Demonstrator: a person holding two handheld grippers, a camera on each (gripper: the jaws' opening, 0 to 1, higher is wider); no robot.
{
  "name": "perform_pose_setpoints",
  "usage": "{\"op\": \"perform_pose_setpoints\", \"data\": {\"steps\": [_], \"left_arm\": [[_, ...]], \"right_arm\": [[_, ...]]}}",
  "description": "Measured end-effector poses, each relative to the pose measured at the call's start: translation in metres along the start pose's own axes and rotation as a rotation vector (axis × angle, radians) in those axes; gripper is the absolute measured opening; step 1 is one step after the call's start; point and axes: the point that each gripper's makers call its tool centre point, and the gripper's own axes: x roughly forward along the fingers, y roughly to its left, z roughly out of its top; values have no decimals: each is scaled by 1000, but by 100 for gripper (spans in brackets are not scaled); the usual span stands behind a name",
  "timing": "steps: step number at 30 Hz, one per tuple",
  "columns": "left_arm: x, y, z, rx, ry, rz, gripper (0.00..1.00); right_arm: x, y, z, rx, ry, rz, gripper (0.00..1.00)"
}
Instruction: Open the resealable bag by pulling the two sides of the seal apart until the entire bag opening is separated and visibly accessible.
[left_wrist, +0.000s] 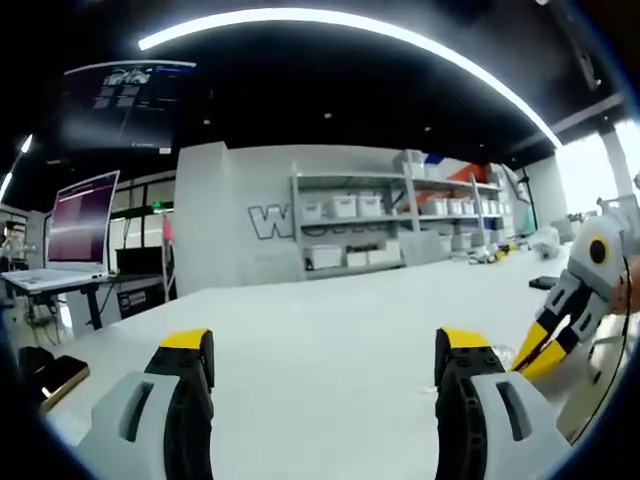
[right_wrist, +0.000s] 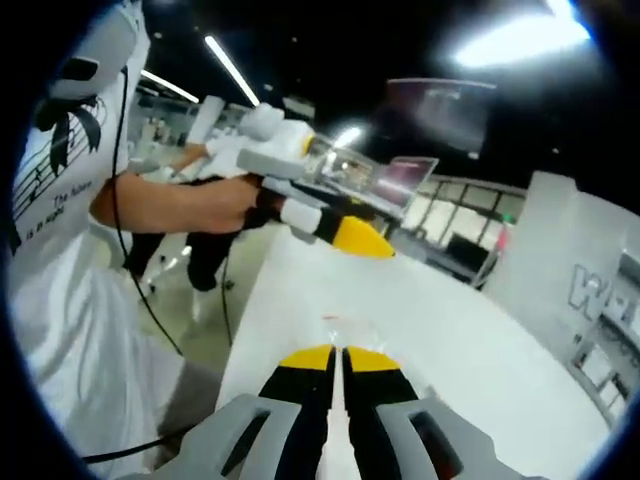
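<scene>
The left gripper (left_wrist: 325, 370) is seen in the left gripper view with its two yellow-tipped fingers (left_wrist: 187, 345) spread wide and nothing held between them, above a white tabletop (left_wrist: 320, 320). In the right gripper view the right gripper (right_wrist: 340, 358) is seen with its fingers (right_wrist: 310, 362) drawn nearly together, only a thin slit left between the tips. Just beyond those tips, on the tabletop (right_wrist: 470, 330), something clear and glinting with a small red mark is made out; this is judged to be the resealable bag (right_wrist: 340, 322), though it is too faint for its seal to be read. Whether any film is pinched between the right fingers cannot be told.

The task is judged as not yet begun: no opened mouth is visible.

Several risks are foreseen. The clear film may be missed against the white surface, so that only one layer, or none, is caught. If both layers are pinched together by one gripper, the seal would be clamped shut rather than parted. With a grip taken away from the seal lip, the light bag may simply be dragged or lifted instead of opened.

Counted: two grippers, two fingers on each; one bag; one tabletop. In the background one laptop (left_wrist: 70, 225) on a stand and one shelving unit (left_wrist: 390, 225) carrying white bins are seen, and one person's forearm (right_wrist: 170, 205) is seen holding the left gripper (right_wrist: 365, 240).
</scene>
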Motion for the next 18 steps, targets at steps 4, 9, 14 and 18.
{"op": "perform_pose_setpoints", "data": {"steps": [4,9,14,18], "left_arm": [[0,1,0,-1,-1,2,91],[0,2,-1,-1,0,3,91],[-1,2,-1,-2,-1,5,91],[-2,2,-1,-4,-1,5,91]], "right_arm": [[0,0,0,2,-1,2,0],[-1,3,0,6,-2,4,1],[-3,7,2,30,-11,11,3],[-4,8,5,29,-14,8,2]]}}
